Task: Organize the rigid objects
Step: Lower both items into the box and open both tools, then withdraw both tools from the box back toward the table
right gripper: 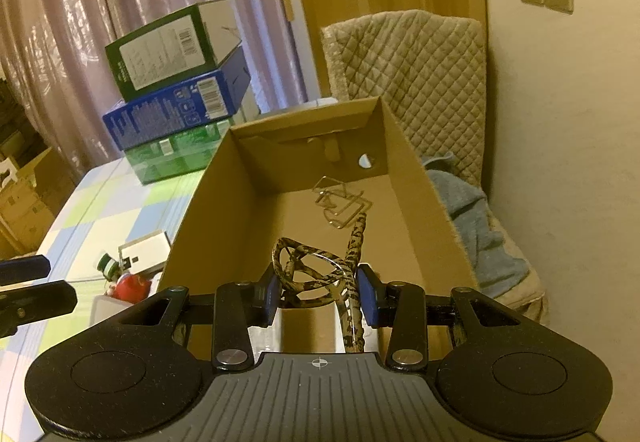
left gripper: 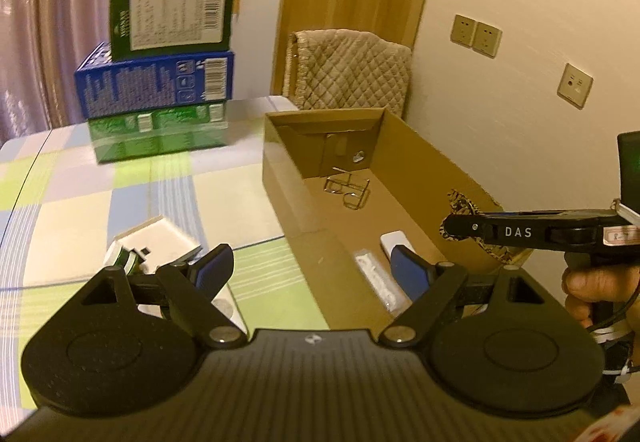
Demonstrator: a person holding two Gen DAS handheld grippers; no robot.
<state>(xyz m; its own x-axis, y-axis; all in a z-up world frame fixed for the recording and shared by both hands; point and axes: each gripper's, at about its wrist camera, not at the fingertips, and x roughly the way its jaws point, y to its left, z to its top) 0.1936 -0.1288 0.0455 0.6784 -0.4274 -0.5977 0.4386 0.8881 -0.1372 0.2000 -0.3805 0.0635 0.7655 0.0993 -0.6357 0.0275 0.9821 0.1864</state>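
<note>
A leopard-patterned pair of glasses (right gripper: pixel 308 274) hangs over the open cardboard box (right gripper: pixel 208 210), and my right gripper (right gripper: pixel 319 288) is shut on it. A bent wire puzzle (right gripper: pixel 340 202) lies on the box floor further in. My left gripper (left gripper: pixel 310 262) stands open with nothing between its blue pads, over the box's near left corner (left gripper: pixel 280 170). On the box floor beside it lie a small white block (left gripper: pixel 394 242) and a white strip (left gripper: pixel 376 278). On the checked table to the left sit a white box (left gripper: pixel 160 242) and a green-and-white item (left gripper: pixel 126 260). A red figure (right gripper: pixel 130 286) shows there too.
Three boxes, dark green on blue on light green, are stacked (left gripper: pixel 160 82) at the table's far side before a curtain. A chair with a quilted cover (right gripper: pixel 412 62) and a blue towel (right gripper: pixel 468 214) stands behind the cardboard box. A hand (left gripper: pixel 592 286) holds the right gripper's handle.
</note>
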